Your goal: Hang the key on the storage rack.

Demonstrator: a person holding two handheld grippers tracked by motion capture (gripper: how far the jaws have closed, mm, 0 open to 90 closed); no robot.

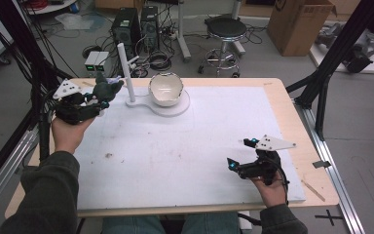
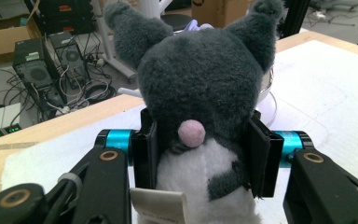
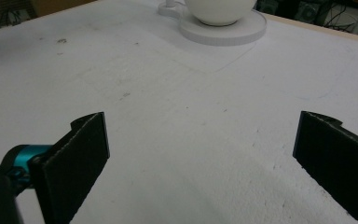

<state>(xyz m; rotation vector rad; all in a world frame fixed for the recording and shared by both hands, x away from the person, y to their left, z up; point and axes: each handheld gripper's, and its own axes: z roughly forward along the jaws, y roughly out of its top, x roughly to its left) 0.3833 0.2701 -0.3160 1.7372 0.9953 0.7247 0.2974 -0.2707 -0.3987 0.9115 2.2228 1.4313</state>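
A dark grey plush toy (image 2: 205, 84) with pointed ears, a pink tail and a white lower body faces away from the camera. My left gripper (image 2: 204, 156) is shut on it, both pads pressing its sides. In the high view the plush toy (image 1: 106, 88) is held above the table's far left corner by the left gripper (image 1: 100, 97). A white bowl (image 1: 165, 89) sits on a round white stand just right of it. My right gripper (image 1: 239, 152) rests low over the near right part of the white board, jaws wide apart with nothing between them (image 3: 200, 158).
A white upright post (image 1: 125, 68) rises from the stand's left end, close to the plush toy. The white board (image 1: 175, 146) covers most of the wooden table. Beyond the far edge stand computer towers, a stool (image 1: 226, 29) and a cardboard box (image 1: 297, 22).
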